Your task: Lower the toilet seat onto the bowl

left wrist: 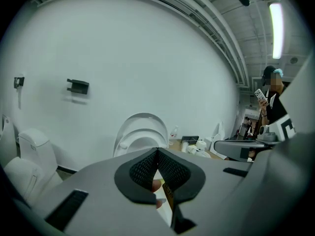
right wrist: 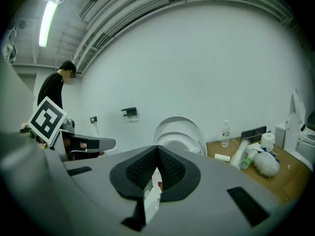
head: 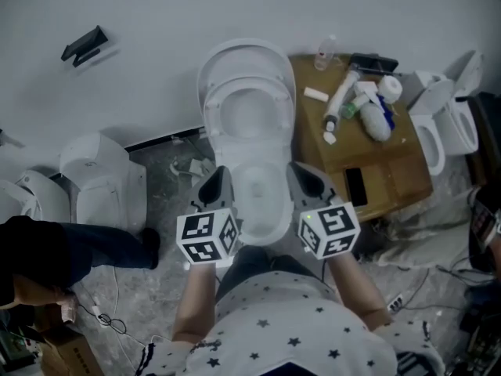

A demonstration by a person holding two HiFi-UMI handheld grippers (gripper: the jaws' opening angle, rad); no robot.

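Observation:
The white toilet stands against the wall with its seat (head: 249,110) and lid (head: 235,55) both raised; the bowl (head: 264,224) below is uncovered. My left gripper (head: 215,180) hovers by the bowl's left side, jaws shut and holding nothing. My right gripper (head: 307,177) hovers by the bowl's right side, also shut and holding nothing. In the left gripper view the shut left gripper (left wrist: 157,154) points toward the raised seat (left wrist: 140,137), still some way off. The right gripper view shows the shut right gripper (right wrist: 156,151) with the upright seat (right wrist: 178,137) ahead of it.
A wooden stand (head: 391,171) right of the toilet carries bottles, a paper roll and a phone. Other toilets stand at left (head: 102,182) and right (head: 442,124). A black bracket (head: 84,45) hangs on the wall. Cables lie on the floor. A person (left wrist: 270,97) stands nearby.

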